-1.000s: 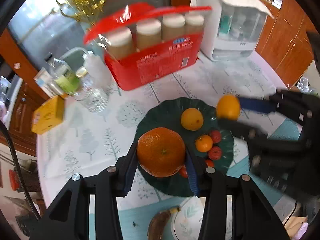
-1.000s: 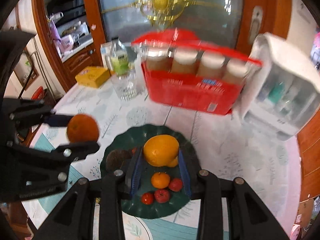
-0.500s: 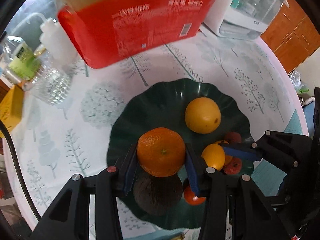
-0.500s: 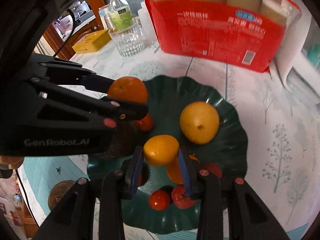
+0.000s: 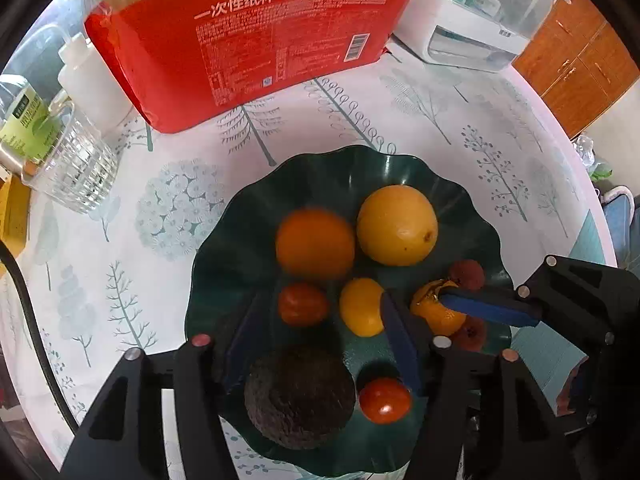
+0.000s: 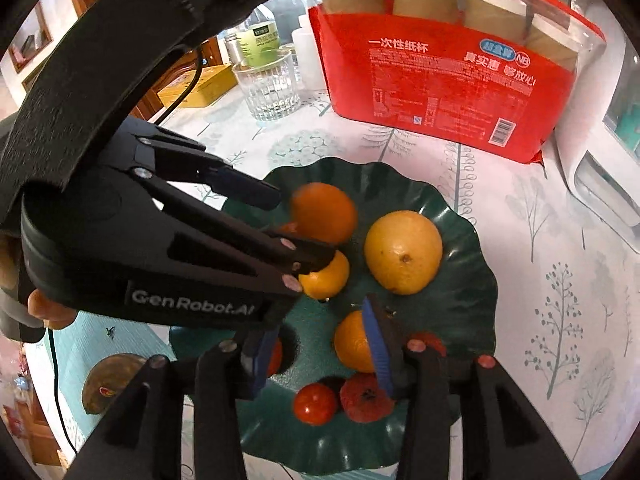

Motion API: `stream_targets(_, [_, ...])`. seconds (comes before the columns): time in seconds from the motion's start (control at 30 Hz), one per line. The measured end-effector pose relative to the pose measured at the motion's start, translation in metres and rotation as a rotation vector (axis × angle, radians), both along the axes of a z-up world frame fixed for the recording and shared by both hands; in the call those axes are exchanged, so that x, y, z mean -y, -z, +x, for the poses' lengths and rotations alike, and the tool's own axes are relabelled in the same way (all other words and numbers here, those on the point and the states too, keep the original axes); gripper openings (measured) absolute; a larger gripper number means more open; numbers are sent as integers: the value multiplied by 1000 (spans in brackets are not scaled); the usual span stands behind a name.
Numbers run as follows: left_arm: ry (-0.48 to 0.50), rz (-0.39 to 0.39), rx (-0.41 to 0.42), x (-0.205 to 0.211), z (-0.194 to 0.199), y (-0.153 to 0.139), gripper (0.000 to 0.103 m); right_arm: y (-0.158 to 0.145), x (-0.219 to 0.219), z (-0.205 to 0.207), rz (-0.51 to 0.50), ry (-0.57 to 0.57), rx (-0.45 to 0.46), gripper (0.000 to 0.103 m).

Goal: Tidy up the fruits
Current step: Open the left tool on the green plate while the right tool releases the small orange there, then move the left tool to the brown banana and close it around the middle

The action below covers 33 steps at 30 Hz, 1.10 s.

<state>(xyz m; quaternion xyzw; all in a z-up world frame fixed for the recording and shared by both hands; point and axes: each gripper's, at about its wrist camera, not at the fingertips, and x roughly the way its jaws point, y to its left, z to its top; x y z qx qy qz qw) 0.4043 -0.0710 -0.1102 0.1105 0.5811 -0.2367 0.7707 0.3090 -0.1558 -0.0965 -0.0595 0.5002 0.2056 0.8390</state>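
A dark green wavy plate (image 5: 440, 172) (image 6: 468, 304) holds the fruit. On it lie a large orange (image 5: 315, 243) (image 6: 323, 212), a big yellow citrus (image 5: 397, 225) (image 6: 403, 252), a small yellow-orange fruit (image 5: 362, 306) (image 6: 326, 274), a mandarin (image 5: 430, 308) (image 6: 352, 342), an avocado (image 5: 300, 398), red tomatoes (image 5: 385, 400) (image 6: 315, 403) and small red fruits. My left gripper (image 5: 320, 340) is open and empty above the plate. My right gripper (image 6: 318, 354) is open and empty, its right pad against the mandarin.
A red pack of paper cups (image 5: 248, 40) (image 6: 444, 80) stands behind the plate. A glass (image 5: 68, 168) (image 6: 270, 88), bottles and a yellow box (image 6: 196, 86) are at the back left. A white appliance (image 5: 488, 12) is at the back right.
My left gripper opened and let the large orange go onto the plate. My right gripper opened and let the small yellow-orange fruit go onto the plate. Both moved lower over the plate.
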Motion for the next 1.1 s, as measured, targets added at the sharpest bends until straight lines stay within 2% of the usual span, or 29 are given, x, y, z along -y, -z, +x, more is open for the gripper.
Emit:
stream_targets(0.13, [-4,0,10,0,-4,-4,67,2,1,-6,3,9,6,43])
stream_targets(0.63, [-24,3,45,-17,-33,-30,71,-7,10,-22,28,65,3,43])
stream_targets(1.1, [-64,20,88,-52,-97,-67,74,-24,13,-58,27,93,-20,42])
